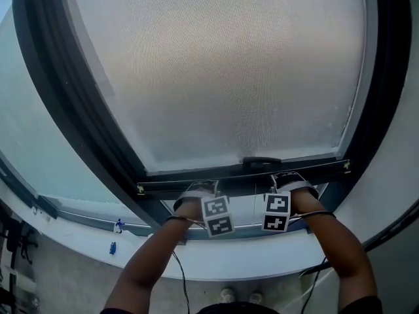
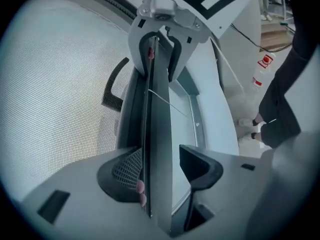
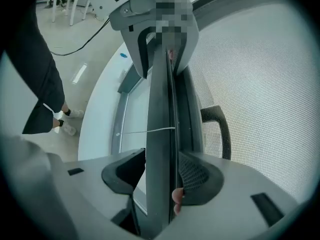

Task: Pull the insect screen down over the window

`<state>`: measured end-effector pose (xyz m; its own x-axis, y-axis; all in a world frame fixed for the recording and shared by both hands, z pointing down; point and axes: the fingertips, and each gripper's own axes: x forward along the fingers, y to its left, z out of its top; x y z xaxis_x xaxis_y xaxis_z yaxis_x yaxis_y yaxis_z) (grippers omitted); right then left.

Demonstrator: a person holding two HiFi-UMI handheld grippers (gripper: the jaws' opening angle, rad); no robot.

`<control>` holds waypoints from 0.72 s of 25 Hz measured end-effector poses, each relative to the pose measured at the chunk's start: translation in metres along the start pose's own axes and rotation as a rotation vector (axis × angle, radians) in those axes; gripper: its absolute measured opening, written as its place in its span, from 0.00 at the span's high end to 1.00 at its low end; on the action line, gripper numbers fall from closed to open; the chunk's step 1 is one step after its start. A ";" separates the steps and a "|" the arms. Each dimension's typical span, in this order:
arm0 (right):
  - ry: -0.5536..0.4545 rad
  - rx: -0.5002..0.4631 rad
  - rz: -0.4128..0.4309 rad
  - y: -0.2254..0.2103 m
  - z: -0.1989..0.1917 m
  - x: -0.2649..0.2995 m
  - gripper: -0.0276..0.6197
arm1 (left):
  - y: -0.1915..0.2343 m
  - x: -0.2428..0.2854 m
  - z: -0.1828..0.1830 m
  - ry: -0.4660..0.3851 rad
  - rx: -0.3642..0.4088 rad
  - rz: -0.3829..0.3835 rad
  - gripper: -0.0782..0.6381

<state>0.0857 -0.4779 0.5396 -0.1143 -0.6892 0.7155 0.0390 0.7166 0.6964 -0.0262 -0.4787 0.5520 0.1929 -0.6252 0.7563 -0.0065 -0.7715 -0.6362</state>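
Note:
The grey insect screen (image 1: 222, 70) covers most of the window. Its dark bottom bar (image 1: 242, 176) lies just above the sill, with a black handle (image 1: 262, 162) on its middle. Both grippers sit on that bar. The left gripper (image 1: 196, 190) (image 2: 160, 166) straddles the bar (image 2: 159, 134): its ribbed pad touches the mesh side, while a thin gap shows at the other jaw. The right gripper (image 1: 288, 178) (image 3: 162, 171) has the bar (image 3: 161, 124) between its jaws, with both jaws against it. Each gripper view shows the other gripper further along the bar.
A dark window frame (image 1: 78, 116) surrounds the screen, with a white curved sill (image 1: 216, 260) below. A thin white cord (image 2: 167, 101) crosses the glass. Cables hang from both grippers. A small blue item (image 1: 112, 247) lies on the sill. A white stool (image 3: 67, 4) stands on the floor.

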 end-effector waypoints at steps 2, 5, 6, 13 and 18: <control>-0.006 0.011 -0.002 -0.001 0.000 0.001 0.64 | 0.000 0.001 0.000 -0.019 -0.011 0.002 0.56; -0.004 0.028 -0.001 -0.004 0.000 0.003 0.64 | 0.004 0.004 0.001 -0.046 -0.038 0.014 0.56; -0.002 0.029 0.004 -0.004 0.000 0.003 0.64 | 0.005 0.004 0.001 -0.045 -0.046 0.013 0.56; 0.006 0.028 0.017 0.001 0.001 0.000 0.64 | 0.000 0.001 0.002 -0.029 -0.056 -0.014 0.56; 0.009 0.035 0.027 -0.002 0.001 0.001 0.64 | 0.002 0.002 0.001 -0.032 -0.059 -0.038 0.56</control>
<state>0.0848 -0.4801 0.5393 -0.1048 -0.6704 0.7346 0.0072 0.7381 0.6746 -0.0245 -0.4813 0.5515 0.2249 -0.5922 0.7738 -0.0558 -0.8006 -0.5965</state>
